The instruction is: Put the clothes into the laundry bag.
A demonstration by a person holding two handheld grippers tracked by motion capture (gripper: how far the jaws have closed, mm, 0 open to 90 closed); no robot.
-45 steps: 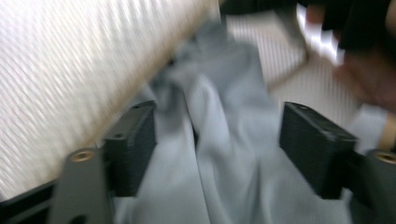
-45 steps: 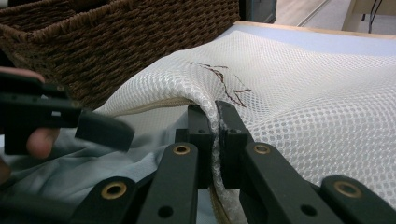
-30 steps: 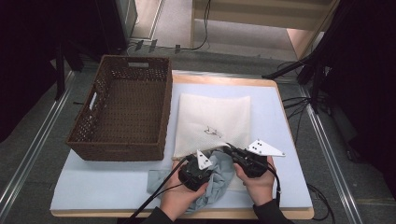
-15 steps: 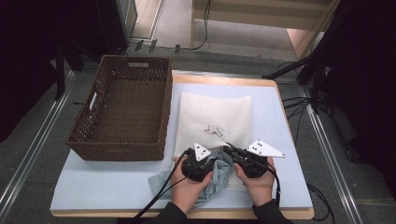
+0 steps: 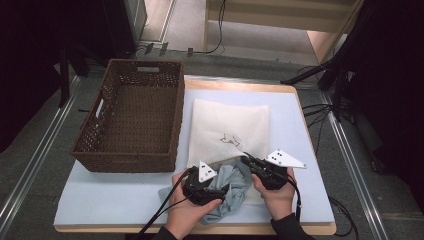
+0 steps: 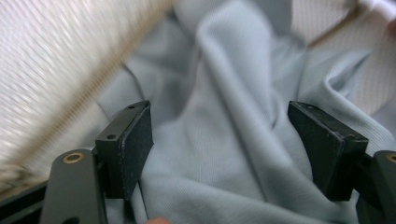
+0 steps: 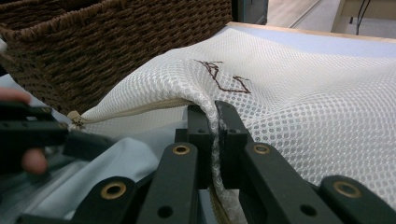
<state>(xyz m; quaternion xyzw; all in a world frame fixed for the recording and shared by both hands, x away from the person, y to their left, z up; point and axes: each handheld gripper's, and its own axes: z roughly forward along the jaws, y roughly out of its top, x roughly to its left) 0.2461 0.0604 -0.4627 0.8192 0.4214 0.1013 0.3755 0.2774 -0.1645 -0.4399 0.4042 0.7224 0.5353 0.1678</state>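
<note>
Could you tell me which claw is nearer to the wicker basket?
Left. The left claw sits over the blue cloth, just below the basket's near right corner; the right claw grips the mesh bag farther right.

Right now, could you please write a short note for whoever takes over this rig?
Right tongs: shut on the white mesh bag, pinching its edge by the zipper to hold the mouth up.
Left tongs: jaws just opened, pads off the light blue cloth between them.
Cloth lies bunched at the bag's mouth, partly in.
Wicker basket stands left of the bag.
Left to do, probably: push the cloth fully in, then zip.
</note>
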